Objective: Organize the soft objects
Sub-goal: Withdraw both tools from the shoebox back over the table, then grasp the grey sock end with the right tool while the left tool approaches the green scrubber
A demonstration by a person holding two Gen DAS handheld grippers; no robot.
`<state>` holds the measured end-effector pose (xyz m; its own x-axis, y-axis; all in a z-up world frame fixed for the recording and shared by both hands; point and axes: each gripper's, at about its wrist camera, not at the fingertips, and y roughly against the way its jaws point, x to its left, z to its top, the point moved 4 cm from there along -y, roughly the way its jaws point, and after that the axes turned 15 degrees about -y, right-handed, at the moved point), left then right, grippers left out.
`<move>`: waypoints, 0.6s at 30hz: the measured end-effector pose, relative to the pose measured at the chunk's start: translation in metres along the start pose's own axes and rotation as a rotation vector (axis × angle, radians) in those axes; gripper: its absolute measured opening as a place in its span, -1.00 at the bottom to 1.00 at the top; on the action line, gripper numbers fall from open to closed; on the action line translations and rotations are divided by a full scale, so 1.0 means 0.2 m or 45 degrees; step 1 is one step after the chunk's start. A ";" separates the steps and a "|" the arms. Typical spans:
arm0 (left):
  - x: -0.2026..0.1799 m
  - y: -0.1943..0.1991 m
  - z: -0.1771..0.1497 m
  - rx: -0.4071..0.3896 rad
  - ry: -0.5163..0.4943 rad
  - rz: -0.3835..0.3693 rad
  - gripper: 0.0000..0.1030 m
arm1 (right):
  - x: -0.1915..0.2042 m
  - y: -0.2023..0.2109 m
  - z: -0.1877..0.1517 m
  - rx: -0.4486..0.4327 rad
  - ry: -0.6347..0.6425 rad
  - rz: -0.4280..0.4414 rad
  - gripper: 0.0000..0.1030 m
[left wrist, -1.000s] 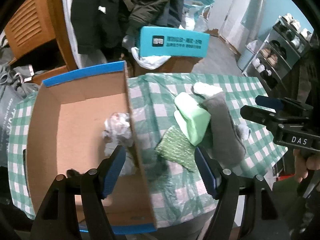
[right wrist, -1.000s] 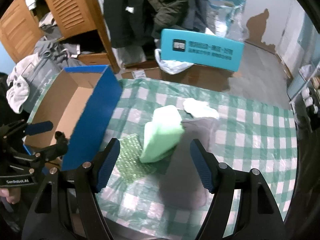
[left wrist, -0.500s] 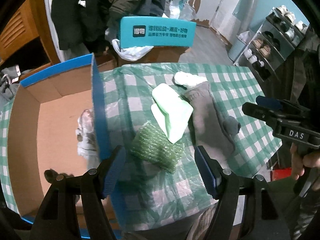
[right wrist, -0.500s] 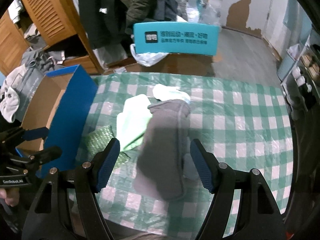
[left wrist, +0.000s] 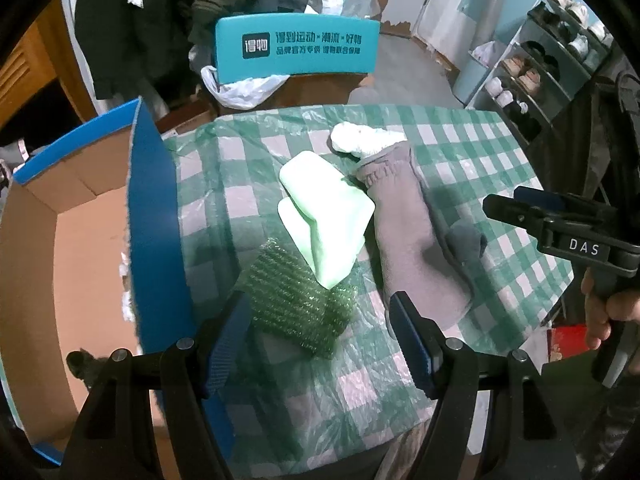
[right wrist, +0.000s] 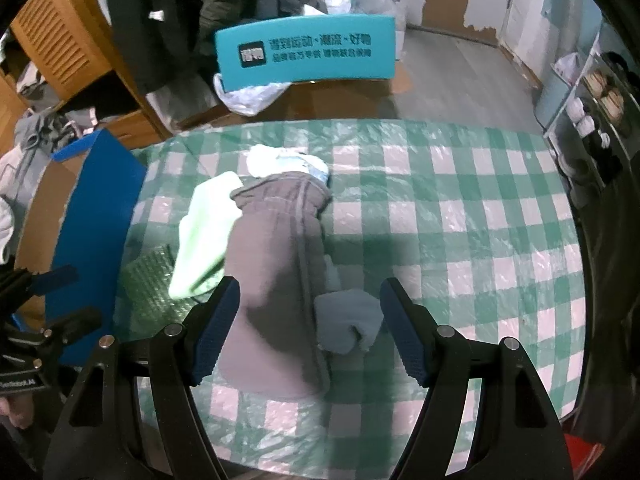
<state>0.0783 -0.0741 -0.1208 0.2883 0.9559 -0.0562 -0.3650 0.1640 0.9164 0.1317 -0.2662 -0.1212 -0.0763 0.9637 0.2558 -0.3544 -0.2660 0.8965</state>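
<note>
You're holding both grippers above the green-checked table, angled steeply down, and neither one is gripping anything. Your left gripper is hanging with its jaws spread wide over the dark green mesh scrubber, pads clear of it on both sides. Your right gripper is gaping just as wide over the near end of the grey glove, with the glove's pale blue-grey thumb also sitting between the fingers; whether the pads are brushing the fabric is hard to tell, but they aren't squeezing it.

The soft things are lying bunched together on the cloth: the pale green sponge is leaning over the scrubber's far edge and touching the glove's side, and a white cloth wad is sitting at the glove's cuff. The open cardboard box with blue outer walls is standing just beside them, on your left.
</note>
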 end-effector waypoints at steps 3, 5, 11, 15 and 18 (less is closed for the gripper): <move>-0.01 -0.04 0.00 0.014 0.003 -0.005 0.42 | -0.02 -0.03 0.01 0.010 -0.015 0.001 0.41; -0.01 -0.07 0.00 0.021 0.005 -0.014 0.42 | -0.04 -0.05 0.01 0.015 -0.020 -0.010 0.41; -0.03 -0.15 0.00 0.048 -0.005 -0.033 0.43 | -0.09 -0.14 0.01 0.054 -0.056 -0.035 0.41; -0.03 -0.21 -0.01 0.079 -0.011 -0.034 0.46 | -0.12 -0.19 0.00 0.070 -0.064 -0.061 0.41; -0.02 -0.24 -0.01 0.097 0.005 -0.037 0.46 | -0.14 -0.21 0.00 0.081 -0.070 -0.077 0.41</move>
<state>0.0929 -0.0850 -0.1657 0.2941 0.9520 -0.0844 -0.2883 0.1726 0.9419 0.1483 -0.2825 -0.1674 -0.0050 0.9759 0.2182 -0.2968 -0.2098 0.9316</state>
